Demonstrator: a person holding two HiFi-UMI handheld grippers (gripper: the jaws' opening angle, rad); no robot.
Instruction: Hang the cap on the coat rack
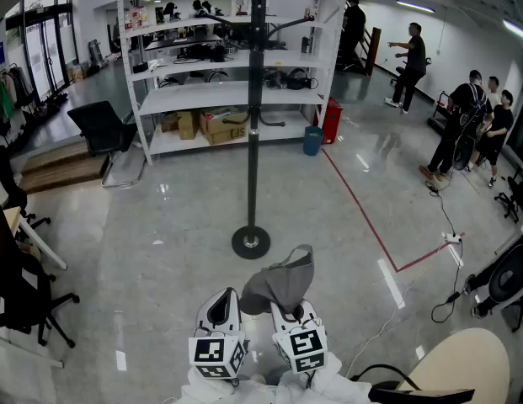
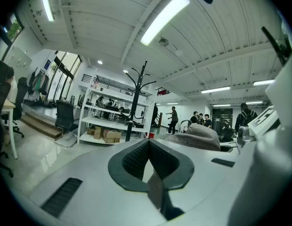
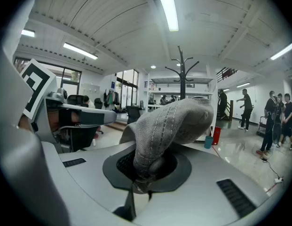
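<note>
Two sets of tongs sit side by side at the bottom edge of the head view, each topped by its cube of square markers and both pointing roughly level toward the middle of the room. The right tongs [image 1: 288, 311] are clamped on a grey cap [image 1: 282, 283]. In the right gripper view the cap's [image 3: 170, 124] stitched fabric is bunched and pinched between the dark pads of the right tongs [image 3: 143, 173], while the rest of it bulges up and forward over the jaws. The left tongs [image 1: 221, 310] hold nothing. In the left gripper view their tips [image 2: 148, 142] meet with no thing between them, and the cap [image 2: 197, 136] shows just to their right. The cap is held in the air above the glossy grey floor [image 1: 160, 225], short of the black coat rack [image 1: 253, 99]. The rack stands straight ahead on a round base, apart from both tongs, and its curved hooks reach the top of the picture. Its hooks show bare in both gripper views [image 2: 138, 86] [image 3: 182, 72]. Behind it is a white shelving unit [image 1: 194, 98] with cardboard boxes [image 1: 217, 124] on the lowest shelf and a blue bin [image 1: 312, 140] at its right end. A black office chair [image 1: 105, 129] stands to its left. A red line [image 1: 362, 217] runs across the floor on the right, past which several people [image 1: 467, 124] stand.
</note>
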